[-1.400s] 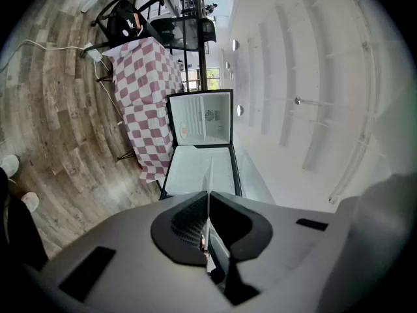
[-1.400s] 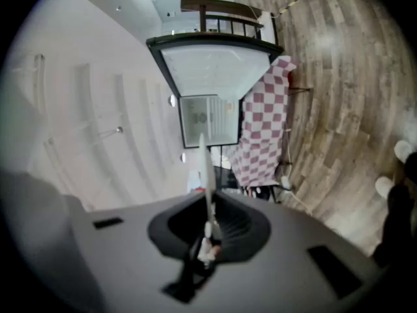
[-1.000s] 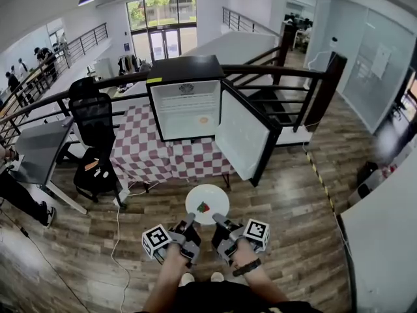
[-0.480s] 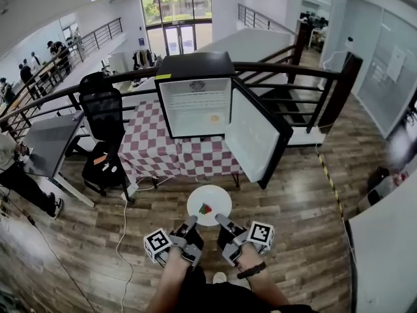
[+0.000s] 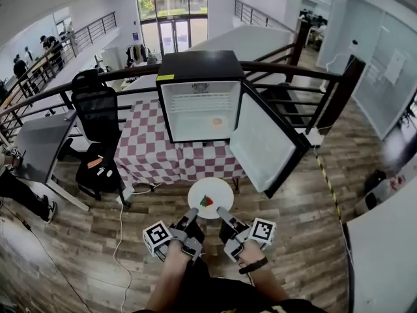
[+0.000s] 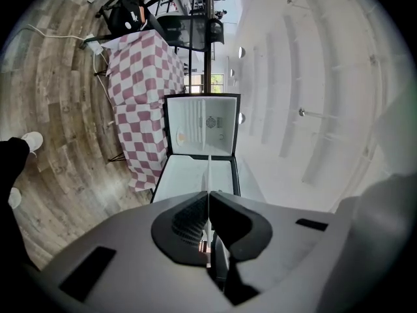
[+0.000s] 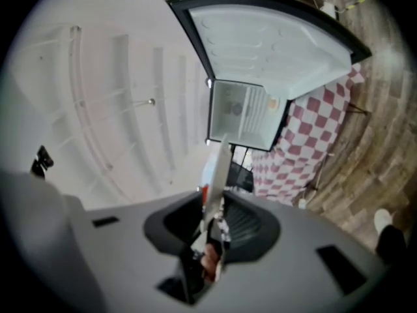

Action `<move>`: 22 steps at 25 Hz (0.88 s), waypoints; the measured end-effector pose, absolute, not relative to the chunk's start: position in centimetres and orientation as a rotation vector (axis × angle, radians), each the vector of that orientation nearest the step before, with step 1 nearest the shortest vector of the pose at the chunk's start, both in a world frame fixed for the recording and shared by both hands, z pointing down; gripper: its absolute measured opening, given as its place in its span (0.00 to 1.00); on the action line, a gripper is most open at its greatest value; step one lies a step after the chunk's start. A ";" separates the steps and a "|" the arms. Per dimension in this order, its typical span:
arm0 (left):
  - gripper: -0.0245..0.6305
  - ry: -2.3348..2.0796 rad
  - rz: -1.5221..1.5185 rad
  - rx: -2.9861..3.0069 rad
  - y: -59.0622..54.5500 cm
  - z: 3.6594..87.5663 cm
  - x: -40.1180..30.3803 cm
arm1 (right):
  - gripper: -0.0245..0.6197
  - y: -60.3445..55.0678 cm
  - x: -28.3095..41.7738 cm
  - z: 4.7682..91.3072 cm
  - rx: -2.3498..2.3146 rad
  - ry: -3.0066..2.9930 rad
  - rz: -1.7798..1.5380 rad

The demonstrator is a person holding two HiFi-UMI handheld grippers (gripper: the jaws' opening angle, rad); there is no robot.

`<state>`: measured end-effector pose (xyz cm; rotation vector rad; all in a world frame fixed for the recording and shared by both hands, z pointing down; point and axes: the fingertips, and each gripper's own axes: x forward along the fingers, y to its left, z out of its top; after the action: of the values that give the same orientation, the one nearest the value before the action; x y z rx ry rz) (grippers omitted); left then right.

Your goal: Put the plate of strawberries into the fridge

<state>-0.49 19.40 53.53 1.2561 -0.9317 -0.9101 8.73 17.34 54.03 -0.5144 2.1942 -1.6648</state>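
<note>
— Where is our plate (image 5: 215,191) of strawberries (image 5: 206,201)?
— We hold it out in front of us, over the wood floor (image 5: 300,233). It is near the open fridge (image 5: 195,67) on the checked table (image 5: 150,155), not inside it.
— How do we hold it?
— Our left gripper (image 5: 193,212) pinches the near rim tight. The jaws of our right gripper (image 5: 221,210) have just been opening. The rim sits loose between them.

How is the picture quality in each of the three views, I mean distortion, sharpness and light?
Head view: sharp and evenly lit, with daylight at the far windows; the fisheye lens bows the railing. Left gripper view: sharp, with black corners; the fridge appears rolled sideways. Right gripper view: soft and smeared, and the edge of the plate is blurred too.
</note>
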 end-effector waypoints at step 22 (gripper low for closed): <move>0.08 -0.932 -0.879 1.253 4.5 53.2 -12.9 | 0.16 2.6 -3.2 55.2 -0.782 2.134 -1.696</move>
<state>-12.94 4.53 53.22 1.2525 -0.9317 -0.8789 -3.18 2.59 55.16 -0.7824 2.1344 -1.6957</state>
